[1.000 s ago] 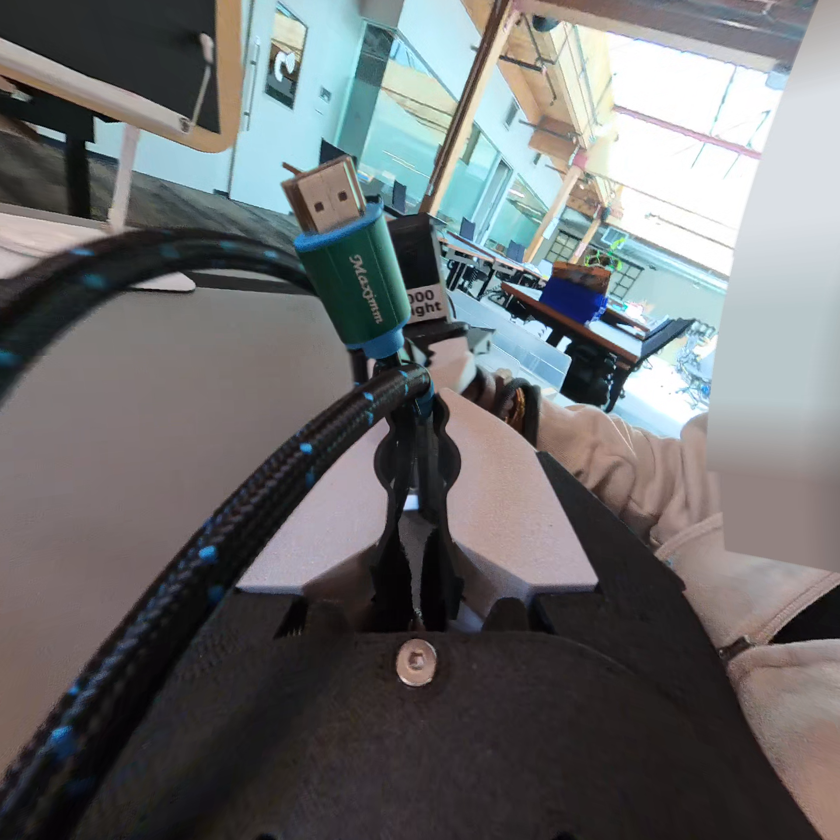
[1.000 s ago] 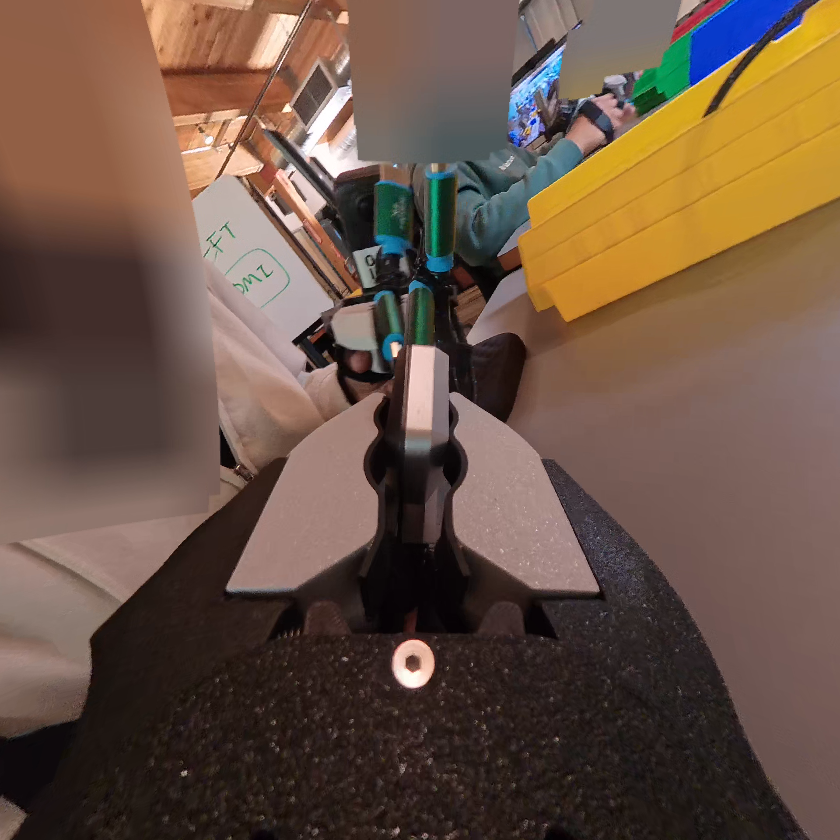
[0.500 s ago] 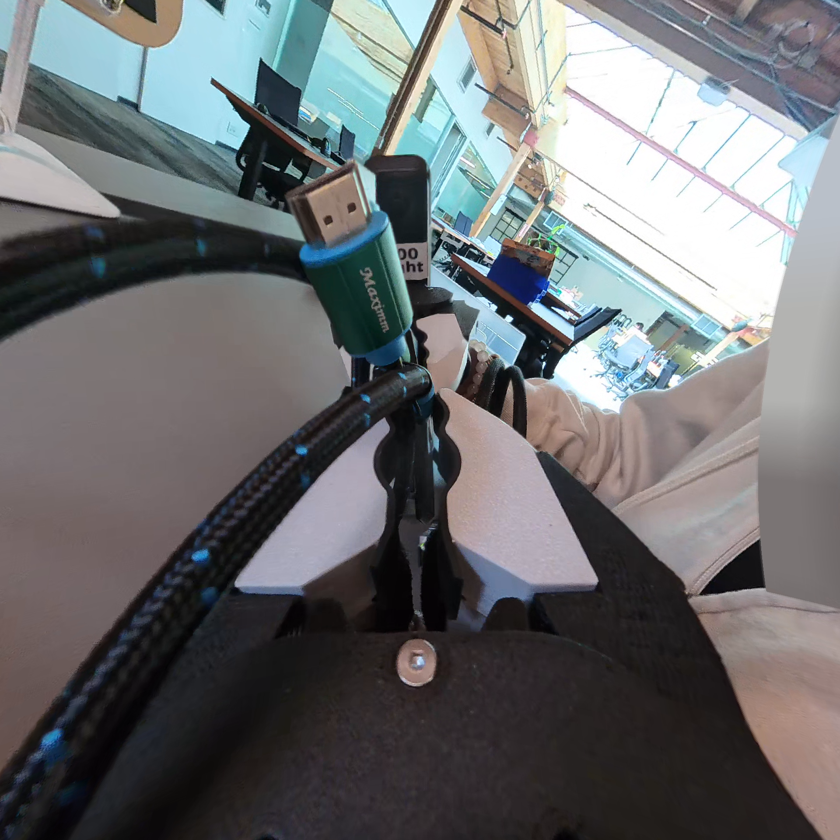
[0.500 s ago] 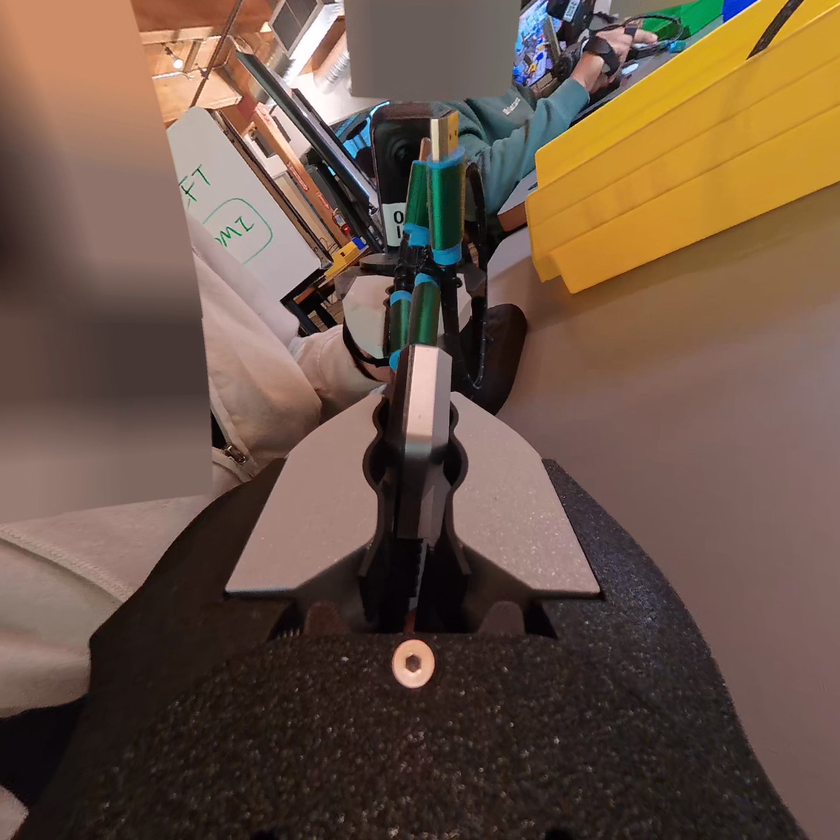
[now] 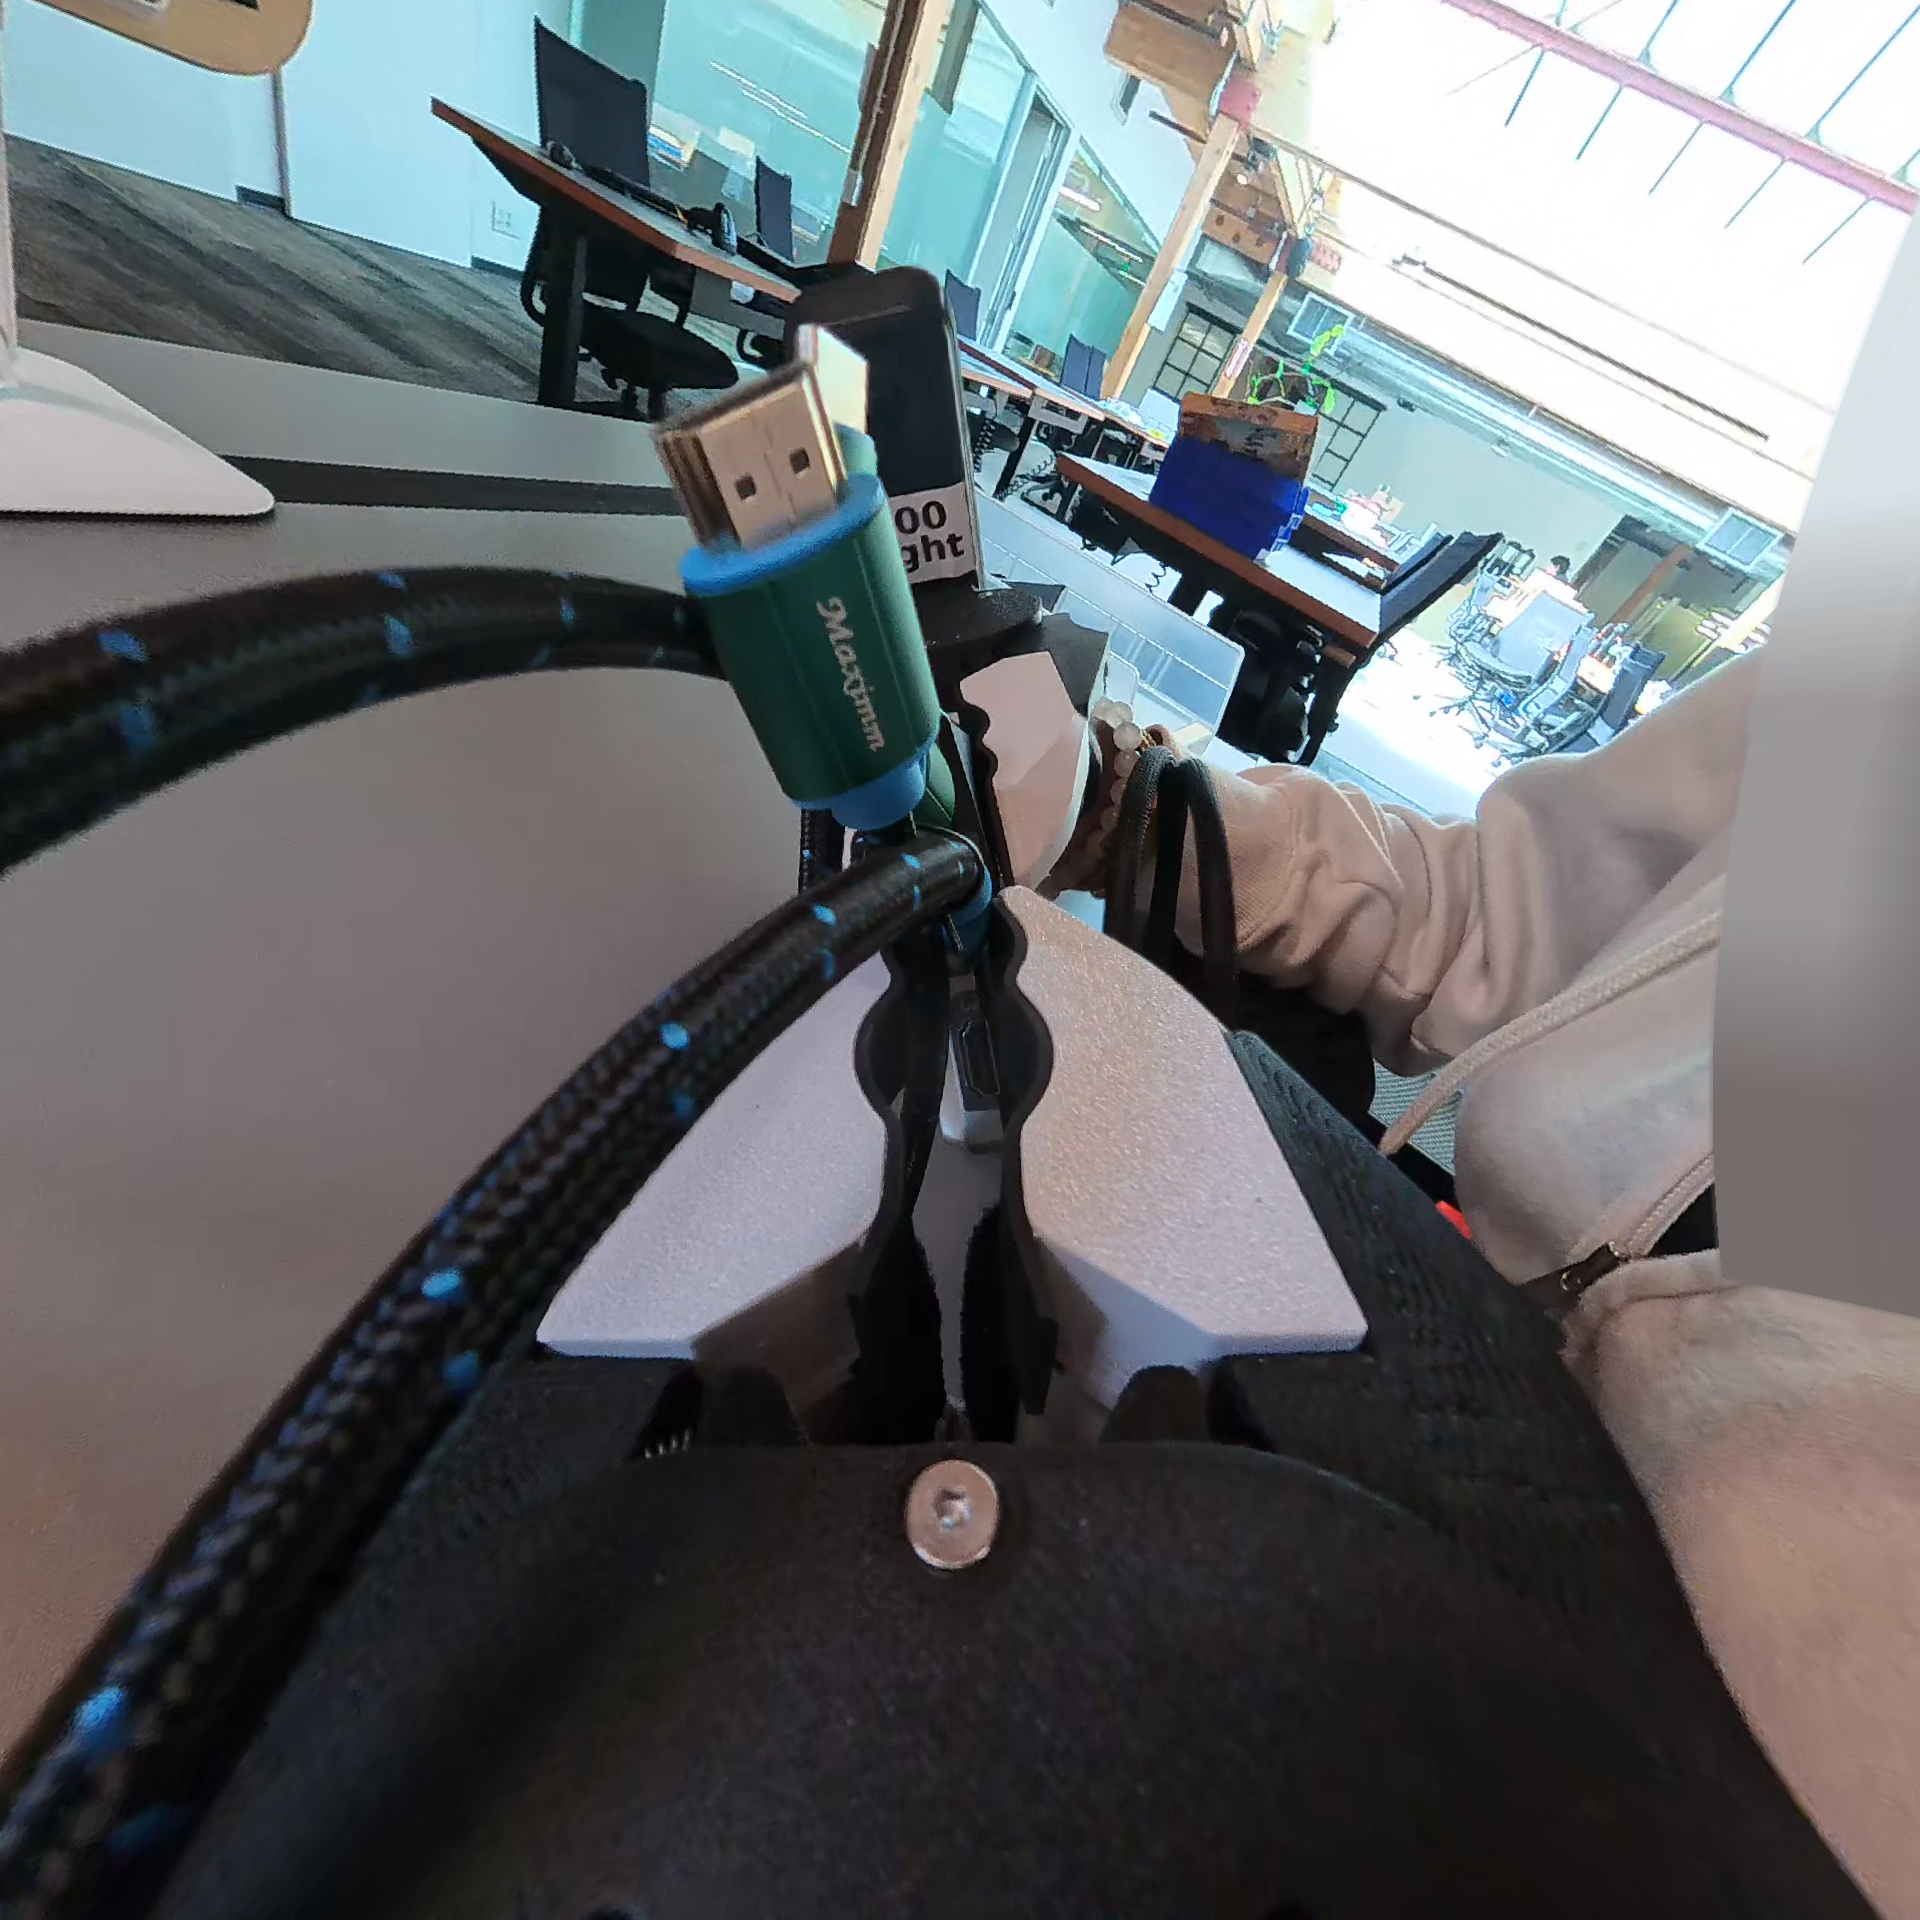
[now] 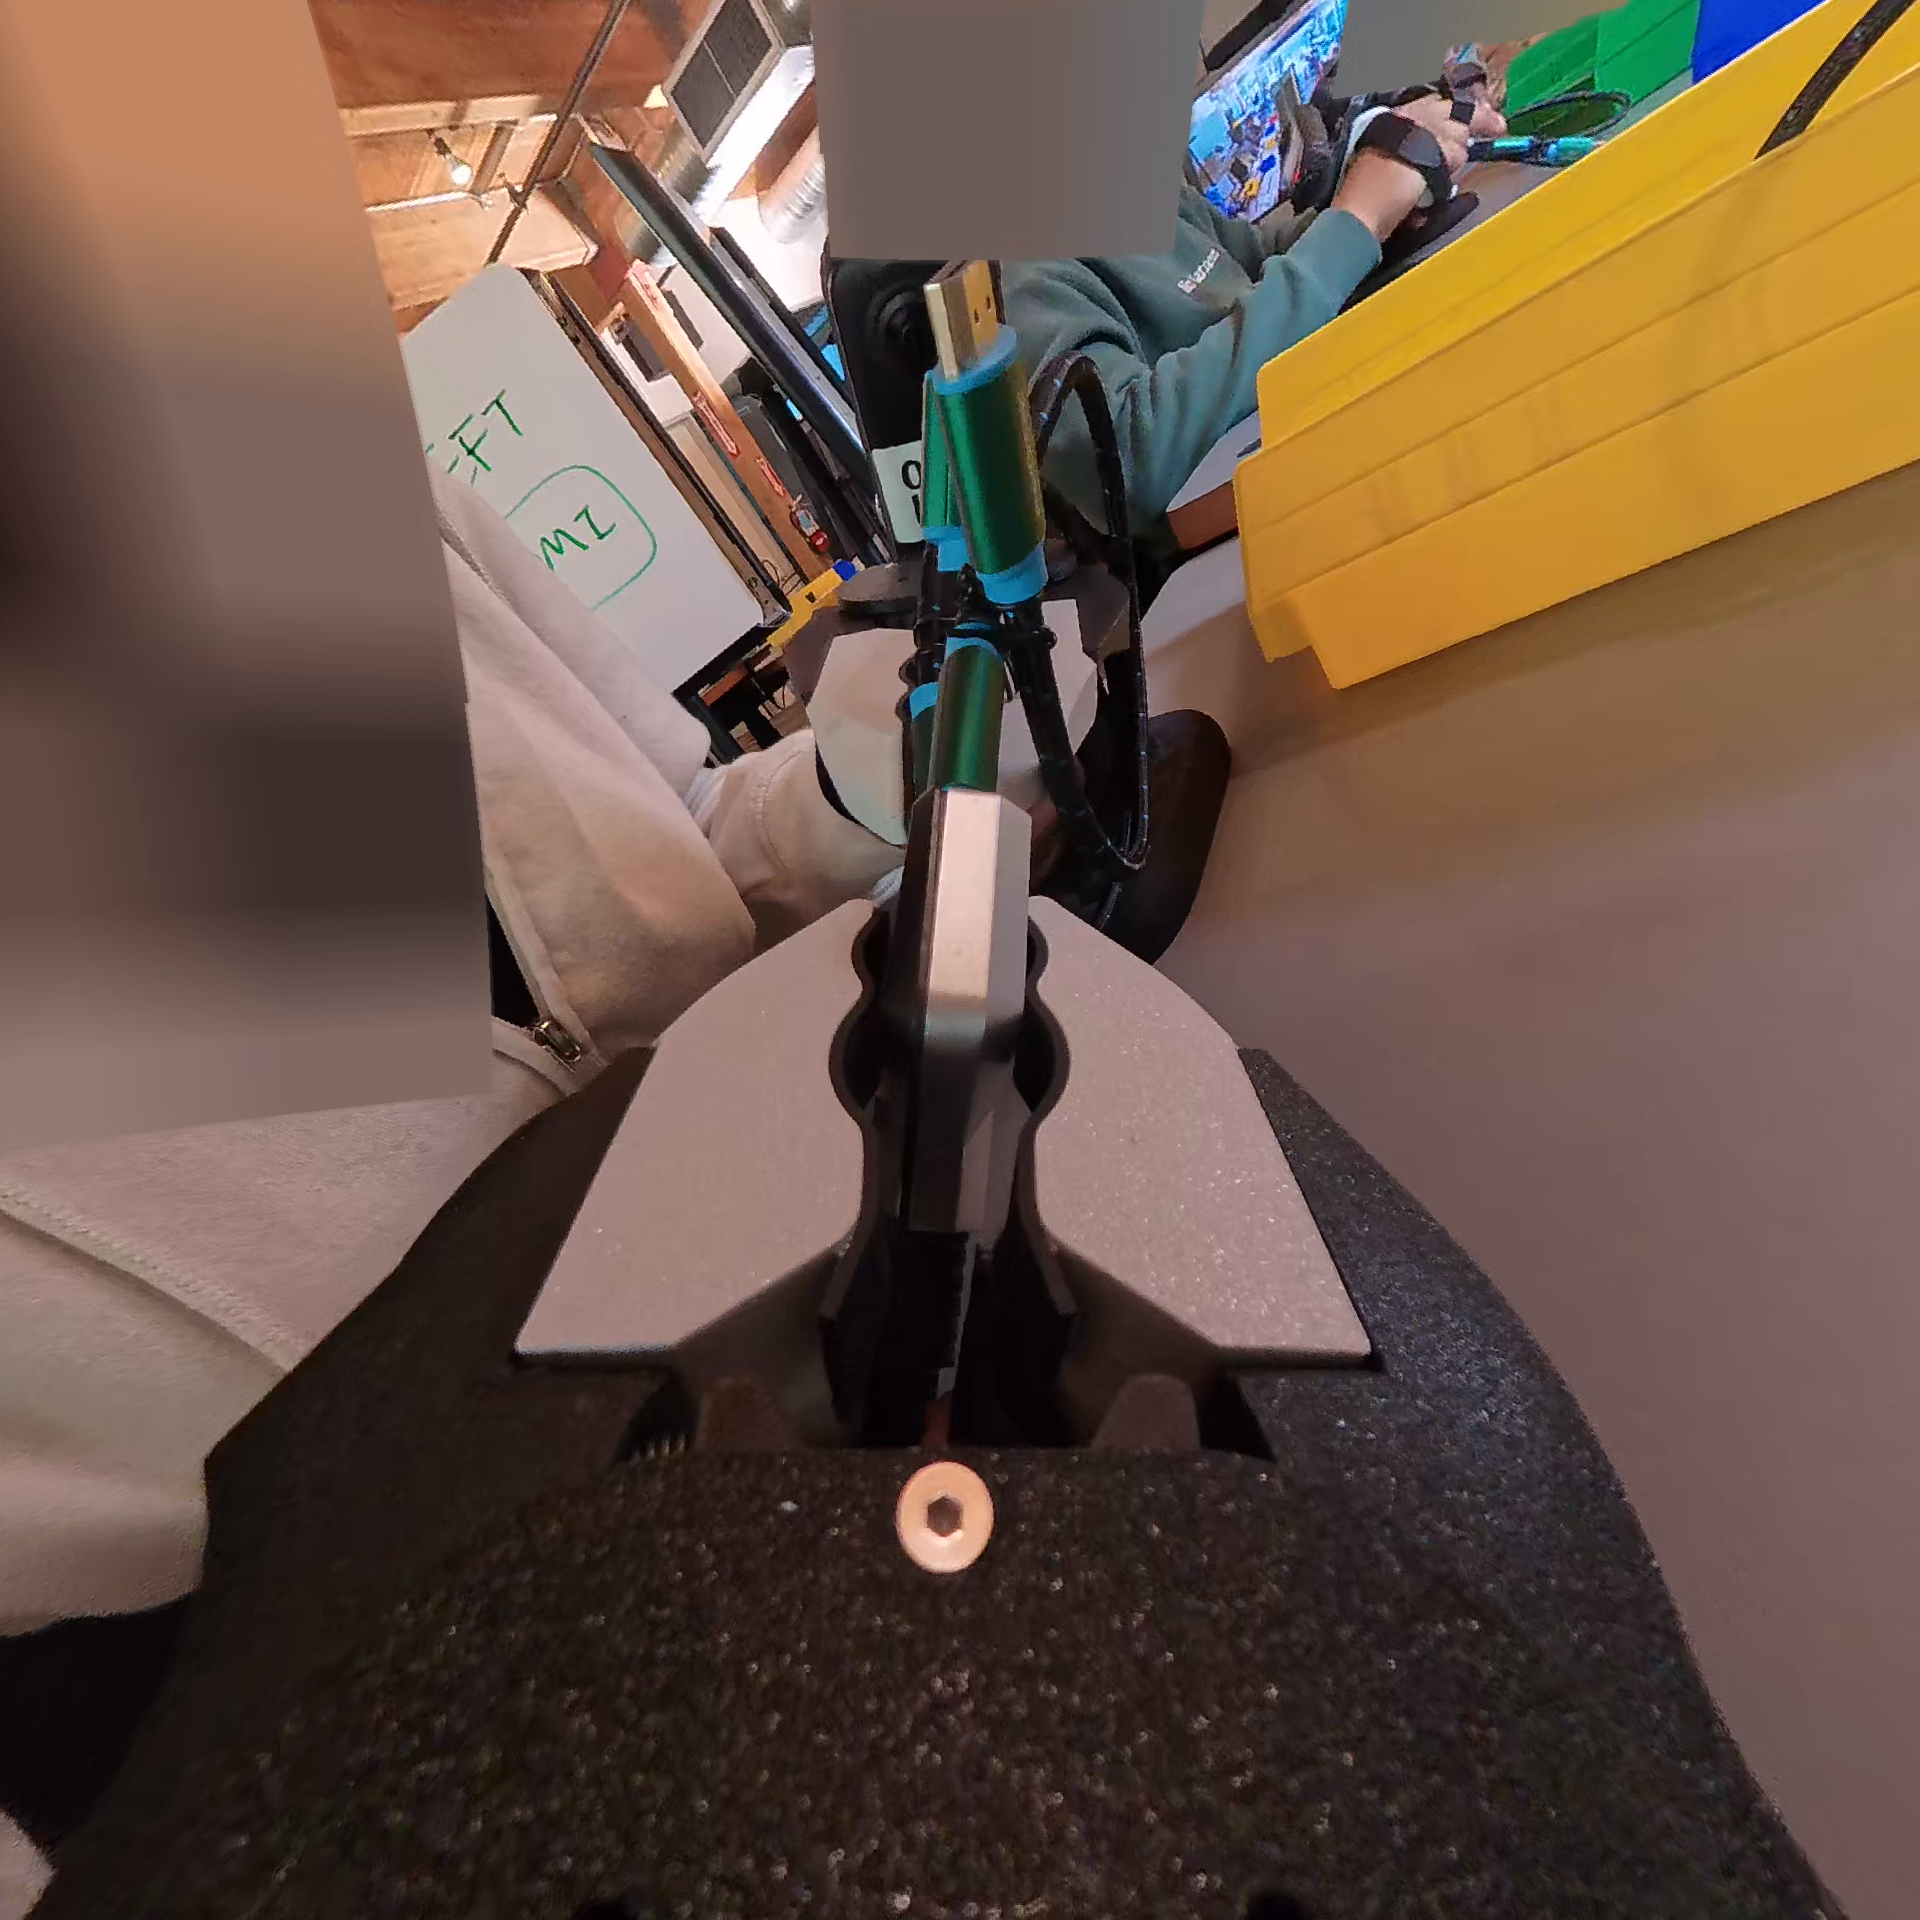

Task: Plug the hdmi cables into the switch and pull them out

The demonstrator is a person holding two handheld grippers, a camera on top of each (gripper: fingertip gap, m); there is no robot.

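Fig. L and R wrist views, grippers facing each other above a grey table (image 6: 1558, 1039).

R gripper (image 6: 954, 935): fingers closed flat on the silver-grey hdmi switch (image 6: 961, 997), which stands edge-on btwn them. A green plug (image 6: 961, 717) meets the switch's far end; a second seems to sit just behind it, but the view doesn't show whether either is fully seated.

L gripper (image 5: 951, 997): fingers closed on the black-and-blue braided cable (image 5: 623, 1070) close behind the plugs. A small pale part w/ a port opening shows in the gap; what it is can't be told. Above the tips a free green plug (image 5: 816, 665) points up, metal end bare, in no socket.

Change vs. 1 s ago: both views swing, i.e. the whole assembly turns in the air. The free plug leans further left in the L view and stands higher and clearer in the R view. Both grips stay as they were, and the lower plug stays at the switch.

Reading: probably a re-orienting move only, w/ no insertion or removal in this interval. The free plug still needs a port, or is already pulled; the one at the switch is yet to come out.

Background: yellow bins (image 6: 1558, 416); operator's pale sleeve (image 5: 1403, 914).
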